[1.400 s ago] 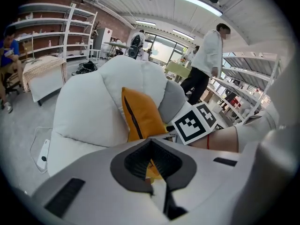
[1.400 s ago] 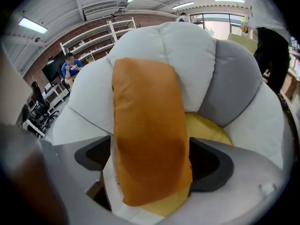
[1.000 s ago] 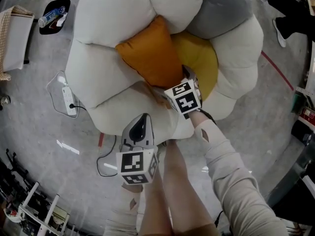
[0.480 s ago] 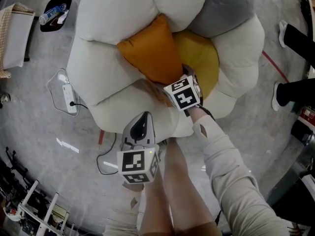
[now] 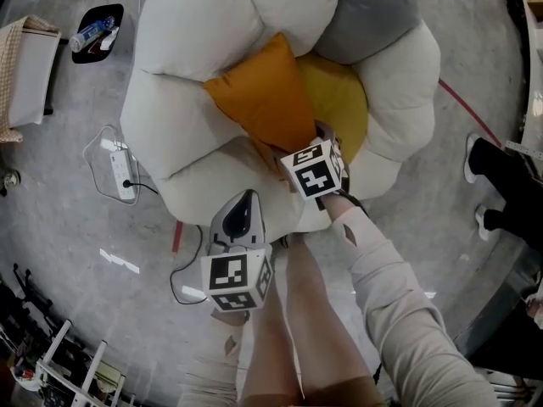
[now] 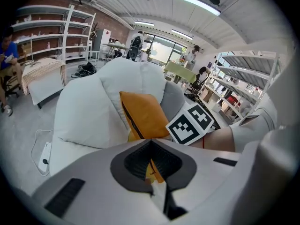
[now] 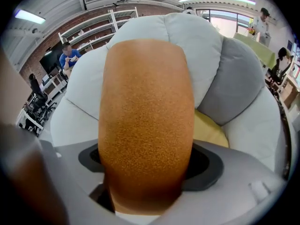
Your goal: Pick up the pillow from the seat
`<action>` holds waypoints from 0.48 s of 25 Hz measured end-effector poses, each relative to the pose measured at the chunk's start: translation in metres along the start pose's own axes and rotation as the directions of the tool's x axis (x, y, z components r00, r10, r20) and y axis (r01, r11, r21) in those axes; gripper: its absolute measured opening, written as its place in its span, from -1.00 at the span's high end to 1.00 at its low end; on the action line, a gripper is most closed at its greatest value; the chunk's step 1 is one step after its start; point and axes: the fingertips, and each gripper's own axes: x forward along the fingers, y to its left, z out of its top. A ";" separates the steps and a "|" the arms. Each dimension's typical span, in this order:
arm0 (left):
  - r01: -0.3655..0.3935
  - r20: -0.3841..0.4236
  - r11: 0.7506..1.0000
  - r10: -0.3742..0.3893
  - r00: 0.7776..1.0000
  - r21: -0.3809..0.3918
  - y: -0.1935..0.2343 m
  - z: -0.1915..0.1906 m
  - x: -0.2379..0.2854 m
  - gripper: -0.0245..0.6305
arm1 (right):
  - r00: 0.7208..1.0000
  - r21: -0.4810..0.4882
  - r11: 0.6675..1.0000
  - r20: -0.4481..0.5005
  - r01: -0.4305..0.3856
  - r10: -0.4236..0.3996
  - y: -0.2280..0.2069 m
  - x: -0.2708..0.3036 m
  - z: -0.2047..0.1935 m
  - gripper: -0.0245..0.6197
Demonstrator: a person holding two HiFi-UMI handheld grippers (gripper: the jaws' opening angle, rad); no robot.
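Pillow (image 5: 267, 91), orange, is pinched at its near corner by the right claw (image 5: 322, 138), whose jaws have just been closing; lifting it off the seat (image 5: 195, 41) apparently remains. Left claw (image 5: 246, 200), nearer, is clenched empty.

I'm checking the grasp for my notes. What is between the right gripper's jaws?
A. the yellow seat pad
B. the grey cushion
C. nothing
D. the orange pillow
D: in the right gripper view the orange pillow fills the space between the jaws of the right gripper, which have just been closing on it.
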 end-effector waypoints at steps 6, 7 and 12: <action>0.022 -0.006 0.999 -0.022 1.000 0.027 -0.012 -0.001 -0.015 0.91 | 0.999 0.015 0.999 0.014 0.029 -0.030 0.006 -0.032 -0.002 -0.37; 0.024 -0.009 0.999 -0.024 1.000 0.031 -0.014 -0.002 -0.018 0.91 | 0.999 0.016 0.999 0.017 0.034 -0.034 0.007 -0.038 -0.002 -0.37; 0.029 -0.015 0.998 -0.028 0.999 0.050 -0.023 -0.001 -0.035 0.91 | 0.998 0.029 0.998 0.032 0.053 -0.054 0.013 -0.075 -0.003 -0.37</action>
